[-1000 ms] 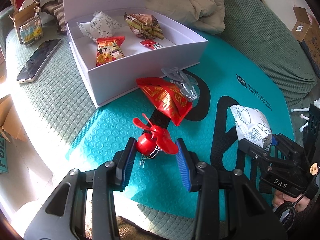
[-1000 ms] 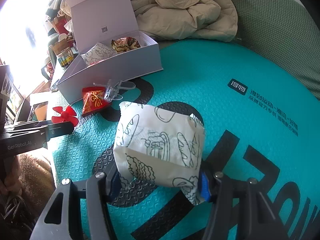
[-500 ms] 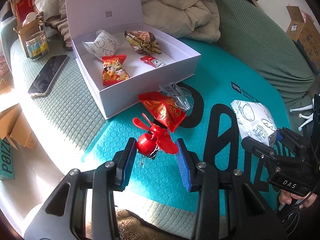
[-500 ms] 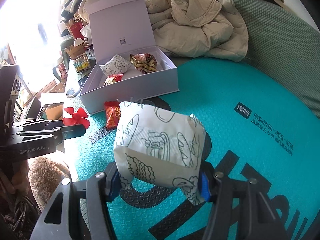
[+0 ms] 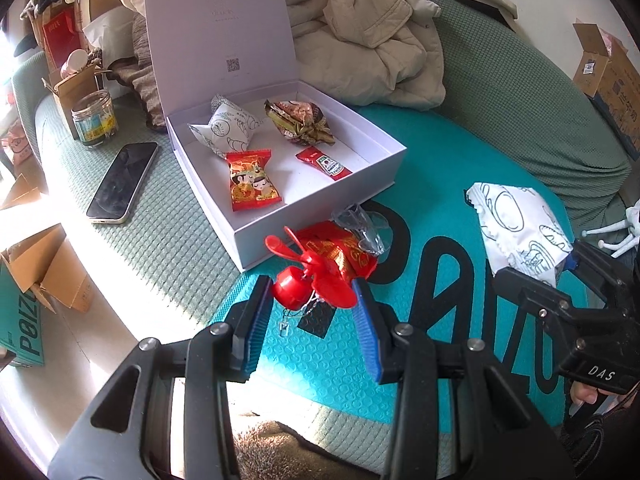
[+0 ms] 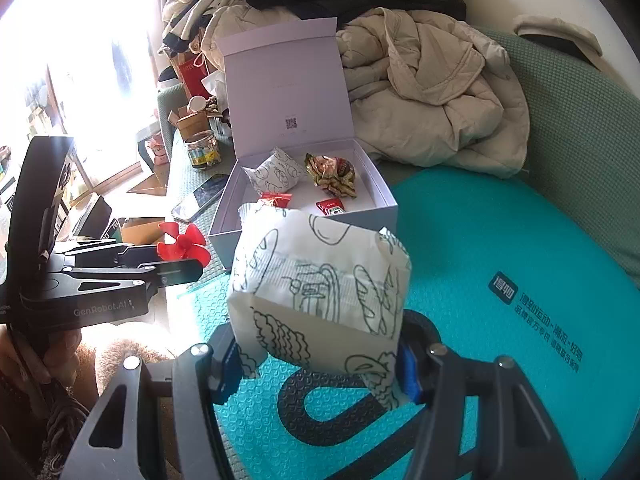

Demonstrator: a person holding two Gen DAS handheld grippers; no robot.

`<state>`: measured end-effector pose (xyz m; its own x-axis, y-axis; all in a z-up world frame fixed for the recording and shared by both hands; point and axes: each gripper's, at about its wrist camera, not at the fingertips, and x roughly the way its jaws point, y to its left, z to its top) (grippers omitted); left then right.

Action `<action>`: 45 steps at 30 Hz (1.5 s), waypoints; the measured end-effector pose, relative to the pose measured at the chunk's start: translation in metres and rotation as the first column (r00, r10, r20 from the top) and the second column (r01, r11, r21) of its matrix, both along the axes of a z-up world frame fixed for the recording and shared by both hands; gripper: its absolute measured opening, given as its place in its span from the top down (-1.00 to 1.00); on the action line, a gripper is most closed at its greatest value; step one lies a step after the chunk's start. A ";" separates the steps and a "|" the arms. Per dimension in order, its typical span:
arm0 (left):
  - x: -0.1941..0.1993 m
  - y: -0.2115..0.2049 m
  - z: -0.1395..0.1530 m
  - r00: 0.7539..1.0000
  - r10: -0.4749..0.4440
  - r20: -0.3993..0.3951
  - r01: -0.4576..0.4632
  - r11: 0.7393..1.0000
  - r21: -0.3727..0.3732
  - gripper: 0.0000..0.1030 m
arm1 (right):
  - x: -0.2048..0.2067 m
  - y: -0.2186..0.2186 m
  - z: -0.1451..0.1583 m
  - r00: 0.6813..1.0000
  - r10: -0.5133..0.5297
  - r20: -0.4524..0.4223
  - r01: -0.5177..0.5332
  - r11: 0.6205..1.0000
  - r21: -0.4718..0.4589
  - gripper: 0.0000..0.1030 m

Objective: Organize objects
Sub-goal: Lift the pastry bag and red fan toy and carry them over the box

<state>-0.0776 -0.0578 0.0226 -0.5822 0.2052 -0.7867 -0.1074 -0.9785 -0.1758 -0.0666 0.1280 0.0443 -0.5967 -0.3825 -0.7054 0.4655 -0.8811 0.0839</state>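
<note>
So the left gripper (image 5: 312,300) has its fingers pinching a little red fan (image 5: 308,276) up off the teal mat (image 5: 440,200), just in front of the open white box (image 5: 320,216). Right gripper (image 6: 320,364) fingers are clamped on a white snack bag (image 6: 320,292), also held above the mat. Red packet (image 5: 352,252) and a clear clip (image 5: 360,228) lie by the box wall.

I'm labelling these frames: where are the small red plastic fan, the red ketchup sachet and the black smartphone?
Small red plastic fan (image 5: 290,290), left wrist view, round hub.
Red ketchup sachet (image 5: 325,163), left wrist view, its middle.
Black smartphone (image 5: 122,182), left wrist view, screen centre.
</note>
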 end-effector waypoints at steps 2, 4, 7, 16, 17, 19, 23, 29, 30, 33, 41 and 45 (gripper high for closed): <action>0.000 -0.002 0.005 1.000 0.003 -0.007 -0.003 1.000 -0.005 0.26 | 0.000 -0.004 0.007 1.000 0.016 -0.018 -0.016 1.000 0.011 -0.20; -0.001 -0.003 0.010 1.000 0.003 -0.012 -0.004 1.000 -0.008 0.26 | -0.001 -0.008 0.014 0.999 0.032 -0.034 -0.031 0.999 0.020 -0.20; -0.002 -0.006 0.017 1.000 0.007 -0.021 -0.007 1.000 -0.010 0.26 | -0.004 -0.013 0.023 0.997 0.056 -0.049 -0.055 0.998 0.025 -0.20; -0.008 -0.012 0.036 0.999 0.014 -0.047 -0.016 0.999 -0.052 0.26 | -0.012 -0.029 0.042 0.988 0.126 -0.087 -0.123 0.992 0.039 -0.20; -0.009 -0.013 0.038 0.999 0.014 -0.050 -0.017 0.998 -0.056 0.26 | -0.014 -0.031 0.043 0.987 0.134 -0.091 -0.130 0.991 0.041 -0.20; -0.012 -0.015 0.041 0.998 0.014 -0.055 -0.018 0.998 -0.063 0.26 | -0.017 -0.035 0.046 0.984 0.150 -0.096 -0.146 0.988 0.047 -0.20; -0.018 -0.018 0.045 0.998 0.021 -0.060 -0.025 0.997 -0.071 0.26 | -0.025 -0.043 0.050 0.980 0.177 -0.094 -0.174 0.984 0.042 -0.20; -0.030 -0.022 0.048 0.998 0.026 -0.065 -0.031 0.997 -0.076 0.26 | -0.035 -0.055 0.056 0.970 0.211 -0.123 -0.205 0.977 0.066 -0.20; -0.032 -0.023 0.048 0.997 0.027 -0.065 -0.033 0.996 -0.078 0.26 | -0.037 -0.056 0.057 0.968 0.217 -0.127 -0.209 0.975 0.069 -0.20; -0.039 -0.024 0.049 0.997 0.027 -0.068 -0.033 0.996 -0.081 0.26 | -0.043 -0.061 0.059 0.964 0.230 -0.135 -0.221 0.972 0.075 -0.20; -0.059 -0.026 0.047 0.998 0.018 -0.068 -0.023 0.996 -0.084 0.26 | -0.063 -0.070 0.058 0.956 0.257 -0.140 -0.247 0.965 0.085 -0.20; -0.070 -0.027 0.044 0.998 0.015 -0.065 -0.020 0.996 -0.087 0.26 | -0.075 -0.074 0.055 0.955 0.264 -0.136 -0.254 0.964 0.083 -0.20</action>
